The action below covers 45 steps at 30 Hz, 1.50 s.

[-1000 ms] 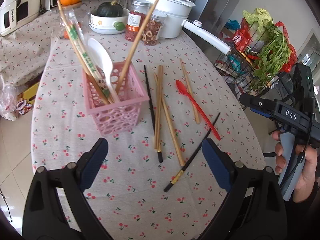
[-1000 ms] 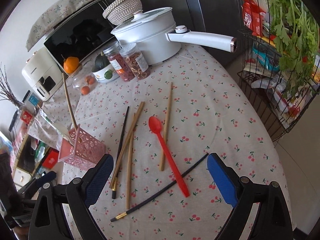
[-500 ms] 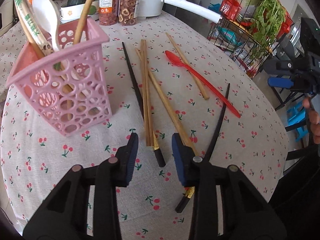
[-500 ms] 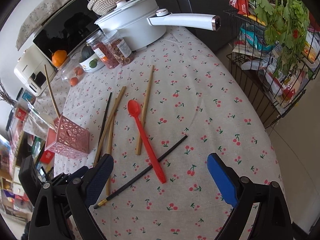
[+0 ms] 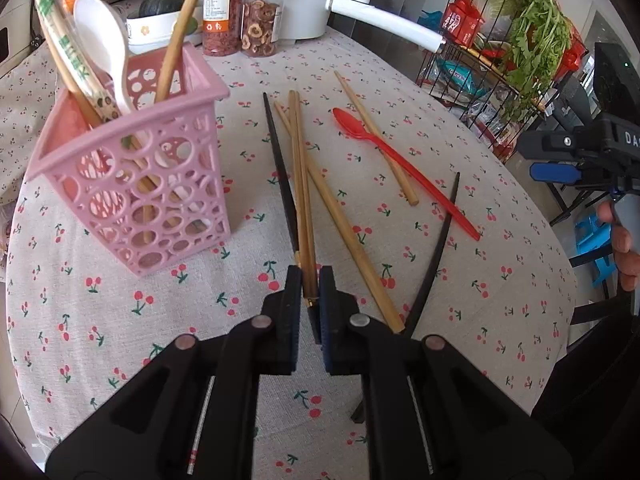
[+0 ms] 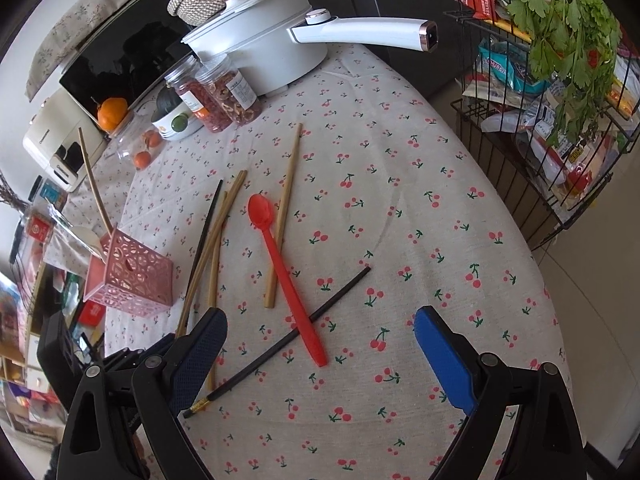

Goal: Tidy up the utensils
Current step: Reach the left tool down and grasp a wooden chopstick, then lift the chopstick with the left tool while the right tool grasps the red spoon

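**Two grippers over a cherry-print table**

Several utensils lay loose on the tablecloth (image 6: 400, 168), with a white pot (image 6: 256, 48) at its far edge. A pink basket (image 5: 132, 184) stood at the left, holding a white spoon (image 5: 104, 40) and upright chopsticks. The right gripper (image 6: 320, 348) hung above the near edge, its jaws spread wide and holding nothing. The left gripper (image 5: 309, 300) sat low beside the basket, its jaws nearly closed on the near end of a wooden chopstick (image 5: 300, 184) lying next to a black chopstick (image 5: 280, 176). A red spoon (image 6: 284, 276) crossed another black chopstick (image 6: 288, 336) toward the right.
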Tool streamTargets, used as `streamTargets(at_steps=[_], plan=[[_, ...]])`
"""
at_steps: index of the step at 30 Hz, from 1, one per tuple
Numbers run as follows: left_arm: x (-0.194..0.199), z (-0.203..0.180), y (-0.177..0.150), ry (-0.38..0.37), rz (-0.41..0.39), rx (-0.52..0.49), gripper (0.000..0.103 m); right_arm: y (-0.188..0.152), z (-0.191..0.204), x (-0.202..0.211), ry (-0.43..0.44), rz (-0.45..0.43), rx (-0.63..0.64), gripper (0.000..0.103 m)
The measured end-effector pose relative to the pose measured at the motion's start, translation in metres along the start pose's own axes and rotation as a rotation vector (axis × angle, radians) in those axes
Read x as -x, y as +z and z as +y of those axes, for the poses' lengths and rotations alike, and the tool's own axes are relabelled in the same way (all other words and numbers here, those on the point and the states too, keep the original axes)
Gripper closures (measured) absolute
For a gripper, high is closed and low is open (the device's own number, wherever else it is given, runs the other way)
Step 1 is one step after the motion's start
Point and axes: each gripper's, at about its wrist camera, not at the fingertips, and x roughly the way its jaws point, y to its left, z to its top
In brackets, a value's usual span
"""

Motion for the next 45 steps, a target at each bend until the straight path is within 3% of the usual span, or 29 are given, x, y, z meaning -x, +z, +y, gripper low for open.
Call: streamTargets(at_steps=[11,23,26,30,36,38,45], plan=[[0.096,-0.020,0.022,-0.018,-0.307,-0.070,0.098,0.005,-0.003,-0.004,-0.011,0.004,-0.028,0.007],[0.153,-0.015,0.034,-0.068,-0.504,-0.036,0.098,0.009,-0.004,-0.027,-0.016,0.046,-0.032,0.007],[0.160,-0.011,0.036,-0.069,-0.521,-0.018,0.098,0.017,0.008,-0.041,-0.006,0.064,0.029,0.010],[0.168,-0.006,0.037,-0.060,-0.537,0.000,0.098,0.035,0.028,-0.056,0.025,0.067,0.137,0.031],[0.176,0.007,0.036,-0.054,-0.550,0.025,0.098,0.065,0.067,-0.077,0.101,0.050,0.284,0.052],[0.176,0.012,0.036,-0.058,-0.545,0.041,0.098,0.071,0.079,-0.087,0.106,0.049,0.333,0.055],[0.174,0.022,0.040,-0.071,-0.520,0.057,0.098,0.077,0.094,-0.130,-0.032,0.096,0.453,0.059]])
